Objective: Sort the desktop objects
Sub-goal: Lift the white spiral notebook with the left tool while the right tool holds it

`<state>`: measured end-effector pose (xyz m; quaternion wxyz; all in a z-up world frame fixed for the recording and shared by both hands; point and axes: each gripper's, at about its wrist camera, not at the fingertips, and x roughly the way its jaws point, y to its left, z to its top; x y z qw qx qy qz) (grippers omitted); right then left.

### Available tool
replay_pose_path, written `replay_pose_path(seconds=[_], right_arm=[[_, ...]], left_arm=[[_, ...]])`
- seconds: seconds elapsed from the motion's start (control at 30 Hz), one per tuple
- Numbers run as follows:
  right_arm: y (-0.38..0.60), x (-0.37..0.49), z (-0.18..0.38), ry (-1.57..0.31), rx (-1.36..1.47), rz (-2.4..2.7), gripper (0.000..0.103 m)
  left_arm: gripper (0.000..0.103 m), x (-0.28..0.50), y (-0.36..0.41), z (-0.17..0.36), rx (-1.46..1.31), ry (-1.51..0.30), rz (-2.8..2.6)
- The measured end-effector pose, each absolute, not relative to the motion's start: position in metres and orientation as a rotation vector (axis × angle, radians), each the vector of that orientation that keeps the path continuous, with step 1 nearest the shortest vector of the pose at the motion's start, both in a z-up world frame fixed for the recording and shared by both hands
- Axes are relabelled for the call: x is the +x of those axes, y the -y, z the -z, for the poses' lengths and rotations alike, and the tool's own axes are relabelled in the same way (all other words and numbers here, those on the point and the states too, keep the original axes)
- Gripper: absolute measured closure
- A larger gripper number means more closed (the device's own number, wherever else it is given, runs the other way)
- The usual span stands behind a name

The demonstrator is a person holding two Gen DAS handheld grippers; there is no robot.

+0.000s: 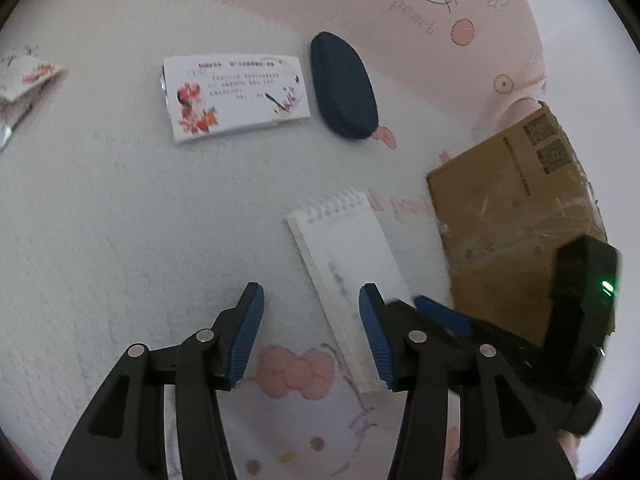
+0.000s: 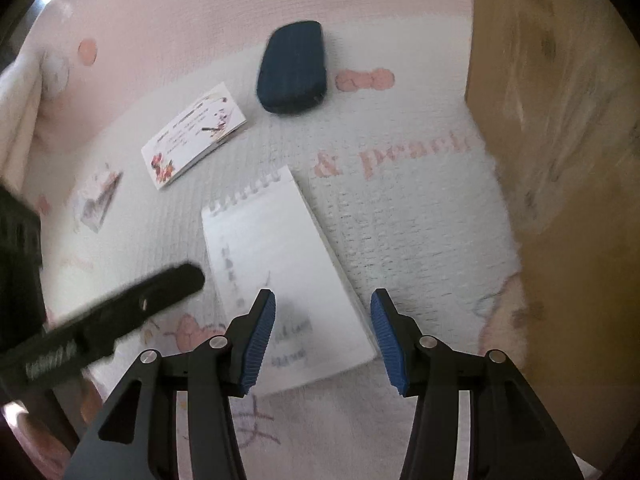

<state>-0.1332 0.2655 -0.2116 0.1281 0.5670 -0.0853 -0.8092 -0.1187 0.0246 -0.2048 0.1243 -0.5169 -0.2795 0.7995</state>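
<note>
Notepad [image 2: 280,276] lies flat beneath right tool [image 2: 323,304].

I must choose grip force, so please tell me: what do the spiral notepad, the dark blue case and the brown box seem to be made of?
Spiral notepad: matte white paper, with a wire coil at its top edge. Dark blue case: probably fabric-covered, matte, with fine ribbing; whether hard or soft cannot be told. Brown box: cardboard, with glossy clear tape across it.

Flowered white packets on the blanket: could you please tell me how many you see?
2: one packet lies left of the dark blue case; another packet sits at the far left edge, partly cut off.
</note>
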Motion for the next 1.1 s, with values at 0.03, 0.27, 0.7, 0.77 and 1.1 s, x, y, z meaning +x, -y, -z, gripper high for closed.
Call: replay_pose_path(seconds=[0.03, 0.27, 0.7, 0.77, 1.1], right_arm=[[-0.27, -0.134, 0.212, 0.309, 1.637, 2.356, 0.057], [-0.272, -0.126, 0.21, 0.307, 1.651, 2.334, 0.082], [-0.257, -0.112, 0.212, 0.341, 1.654, 2.271, 0.081], [-0.264, -0.115, 0.213, 0.424, 1.638, 2.258, 0.073], [-0.275, -0.126, 0.222, 0.591, 1.576, 2.285, 0.066]], left_arm=[[0.05, -0.117, -0.027, 0.205, -1.506, 0.821, -2.323], [0.073, -0.123, -0.044, 0.205, -1.524, 0.717, -2.329], [0.08, -0.124, -0.032, 0.207, -1.562, 0.737, -2.325], [0.068, -0.121, -0.028, 0.206, -1.54, 0.796, -2.316], [0.053, -0.124, -0.025, 0.211, -1.509, 0.923, -2.287]])
